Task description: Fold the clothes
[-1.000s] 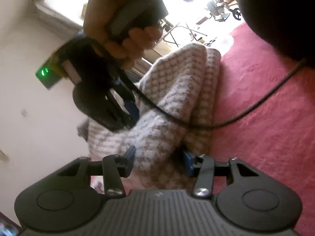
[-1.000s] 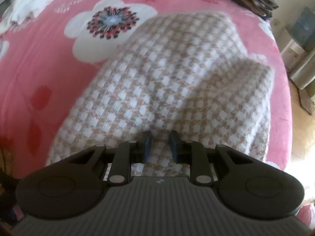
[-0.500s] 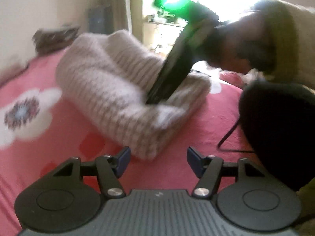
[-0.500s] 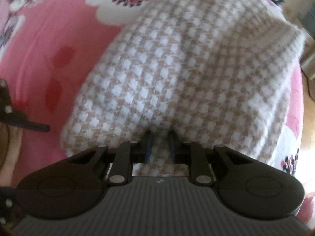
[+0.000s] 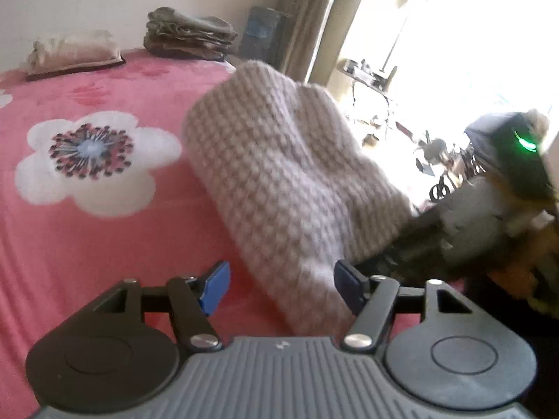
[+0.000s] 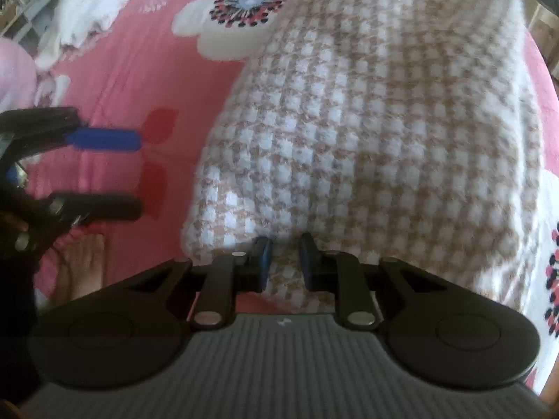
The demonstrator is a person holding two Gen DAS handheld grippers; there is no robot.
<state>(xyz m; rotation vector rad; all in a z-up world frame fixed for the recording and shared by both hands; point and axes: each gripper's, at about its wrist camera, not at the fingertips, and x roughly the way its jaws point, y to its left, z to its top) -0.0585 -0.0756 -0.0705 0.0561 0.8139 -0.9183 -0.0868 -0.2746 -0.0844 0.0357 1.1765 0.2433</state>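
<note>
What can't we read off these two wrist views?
- Right wrist view: the checked garment under the right tool is hidden by the tool body.
- Left wrist view: the garment's right edge is blurred and washed out by window glare.
- Left wrist view: the folded stack is too small to identify.

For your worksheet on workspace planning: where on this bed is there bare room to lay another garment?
Bare pink blanket lies around the white flower print, left of the checked garment. The far edge is crowded by the folded stack and a beige bundle.
</note>
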